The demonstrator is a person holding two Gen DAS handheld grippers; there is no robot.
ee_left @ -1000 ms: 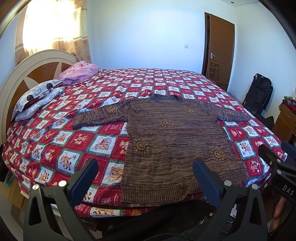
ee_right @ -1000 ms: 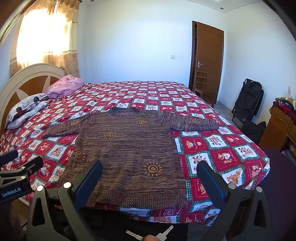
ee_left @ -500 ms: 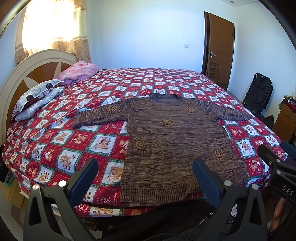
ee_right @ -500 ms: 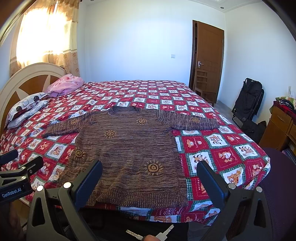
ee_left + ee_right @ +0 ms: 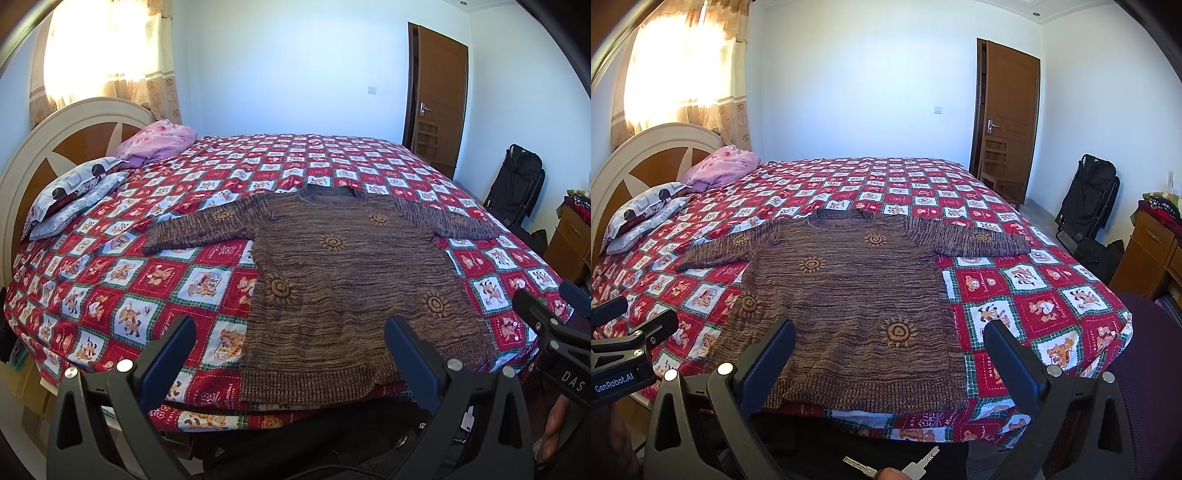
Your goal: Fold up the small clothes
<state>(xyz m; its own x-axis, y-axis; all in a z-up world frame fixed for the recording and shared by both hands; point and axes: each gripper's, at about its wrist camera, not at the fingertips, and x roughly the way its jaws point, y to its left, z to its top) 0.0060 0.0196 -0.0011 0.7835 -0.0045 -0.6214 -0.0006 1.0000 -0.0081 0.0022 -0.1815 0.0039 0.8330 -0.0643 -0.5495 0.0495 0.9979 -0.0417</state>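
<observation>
You eased the right gripper (image 5: 888,354) slightly forward and lower toward the bed, so the brown sweater (image 5: 849,302) sat a little larger and higher in its view; your left gripper (image 5: 290,350) barely shifted, and both kept their jaws wide apart
</observation>
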